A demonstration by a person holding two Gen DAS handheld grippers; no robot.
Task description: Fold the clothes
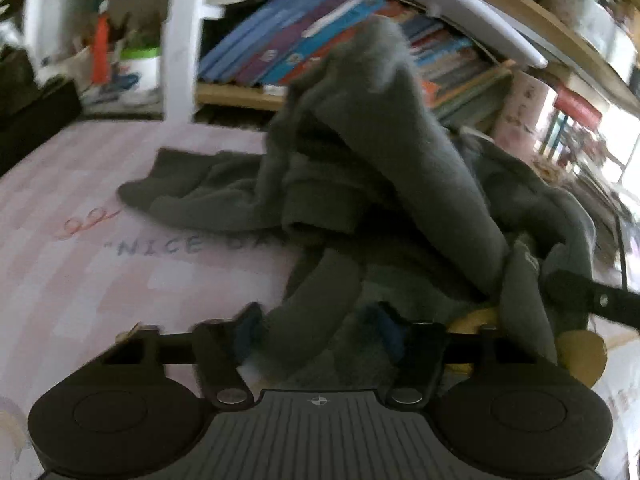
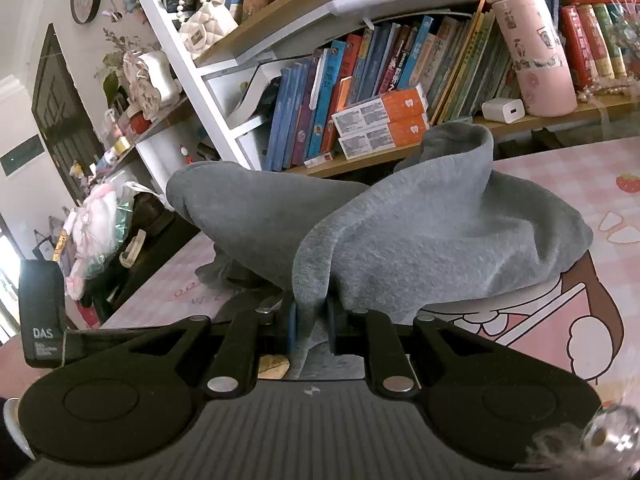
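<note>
A grey fleece garment (image 1: 360,168) lies crumpled on the pink checked table cover (image 1: 100,272), partly lifted into a peak. In the left wrist view my left gripper (image 1: 320,328) has its blue-padded fingers spread wide, with grey cloth lying between them but not pinched. In the right wrist view the same grey garment (image 2: 420,232) rises in two humps. My right gripper (image 2: 312,320) is shut on a fold of its edge, held just above the pink table cover (image 2: 560,184). The right gripper's black arm shows at the right edge of the left wrist view (image 1: 592,300).
A bookshelf with many books (image 2: 360,92) stands right behind the table. A pink cylinder (image 2: 536,56) and a white charger (image 2: 502,110) sit on its shelf. A white shelf frame (image 2: 188,68) and cluttered items (image 2: 96,232) stand at the left.
</note>
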